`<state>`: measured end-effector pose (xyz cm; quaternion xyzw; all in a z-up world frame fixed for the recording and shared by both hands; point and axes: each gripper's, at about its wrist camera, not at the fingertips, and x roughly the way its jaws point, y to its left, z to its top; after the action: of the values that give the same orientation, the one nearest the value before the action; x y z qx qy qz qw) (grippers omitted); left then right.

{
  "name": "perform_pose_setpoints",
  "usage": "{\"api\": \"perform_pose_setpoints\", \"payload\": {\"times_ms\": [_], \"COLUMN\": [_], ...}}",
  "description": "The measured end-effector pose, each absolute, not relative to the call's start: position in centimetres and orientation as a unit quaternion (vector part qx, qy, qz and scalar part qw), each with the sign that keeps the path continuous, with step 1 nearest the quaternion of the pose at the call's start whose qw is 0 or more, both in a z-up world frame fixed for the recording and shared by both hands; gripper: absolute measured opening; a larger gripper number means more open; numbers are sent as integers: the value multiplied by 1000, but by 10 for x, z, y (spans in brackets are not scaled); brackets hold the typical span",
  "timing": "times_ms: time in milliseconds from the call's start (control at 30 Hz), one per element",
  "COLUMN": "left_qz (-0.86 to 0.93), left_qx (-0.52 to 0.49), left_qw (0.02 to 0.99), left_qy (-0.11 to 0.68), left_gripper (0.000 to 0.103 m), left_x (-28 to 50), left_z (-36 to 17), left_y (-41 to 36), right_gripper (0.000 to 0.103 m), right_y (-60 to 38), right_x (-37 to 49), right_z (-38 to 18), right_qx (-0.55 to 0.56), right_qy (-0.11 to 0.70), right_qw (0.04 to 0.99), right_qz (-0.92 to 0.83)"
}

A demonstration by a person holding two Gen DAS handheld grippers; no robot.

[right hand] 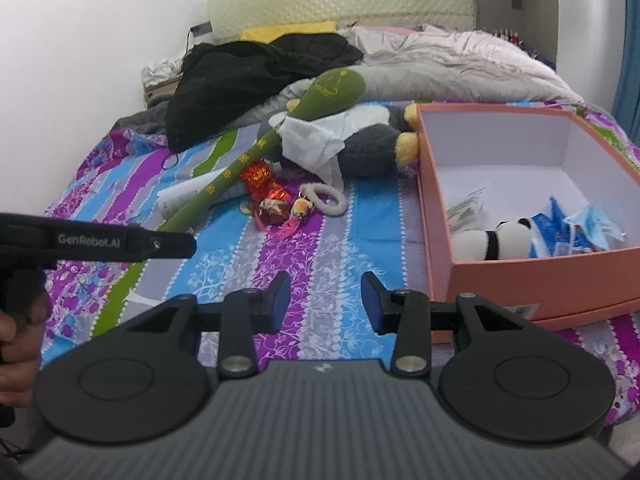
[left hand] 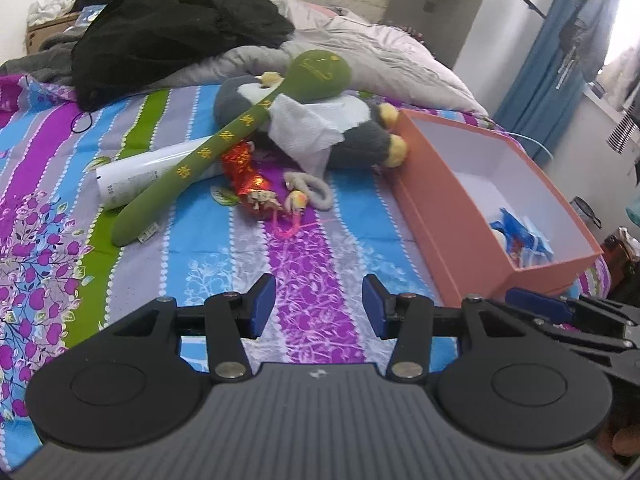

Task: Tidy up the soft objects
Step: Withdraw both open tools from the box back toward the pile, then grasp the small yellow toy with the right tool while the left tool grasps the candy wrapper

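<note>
While both grippers hang over the striped bedsheet (left hand: 208,248), the left gripper (left hand: 319,306) and right gripper (right hand: 326,302) are wide open and hold nothing. Going left to right: a long green plush stick (left hand: 224,140) lies across a gray plush toy (left hand: 360,140) (white cloth on top), then the orange box (right hand: 540,276) holds a little panda (right hand: 500,238).

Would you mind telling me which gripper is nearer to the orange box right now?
Right. The right gripper hovers open beside the orange box, at its near left corner. The left gripper is open too, farther left over the striped bedsheet.
</note>
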<state>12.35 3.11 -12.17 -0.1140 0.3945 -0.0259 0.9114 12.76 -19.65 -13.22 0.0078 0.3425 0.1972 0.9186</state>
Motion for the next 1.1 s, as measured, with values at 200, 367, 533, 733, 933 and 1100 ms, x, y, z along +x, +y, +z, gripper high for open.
{"api": "perform_pose_setpoints", "payload": {"times_ms": [200, 367, 533, 733, 933, 1100], "left_qz": [-15, -1, 12, 14, 4, -15], "left_qx": [-130, -141, -165, -205, -246, -272], "left_qw": [907, 905, 901, 891, 875, 863], "left_qy": [400, 402, 402, 404, 418, 425], "left_gripper": [54, 54, 54, 54, 54, 54], "left_x": [151, 181, 219, 259, 284, 293], "left_z": [-143, -164, -185, -211, -237, -254], "left_y": [48, 67, 90, 111, 126, 132], "right_gripper": [42, 42, 42, 42, 42, 43], "right_y": [-180, -167, -148, -129, -121, -116], "right_x": [158, 186, 214, 256, 302, 330], "right_z": [-149, -170, -182, -190, -211, -233], "right_qx": [-8, -6, 5, 37, 104, 157], "right_qy": [351, 366, 368, 366, 401, 431], "right_qw": [914, 907, 903, 903, 883, 863], "right_qz": [204, 208, 220, 224, 219, 213]}}
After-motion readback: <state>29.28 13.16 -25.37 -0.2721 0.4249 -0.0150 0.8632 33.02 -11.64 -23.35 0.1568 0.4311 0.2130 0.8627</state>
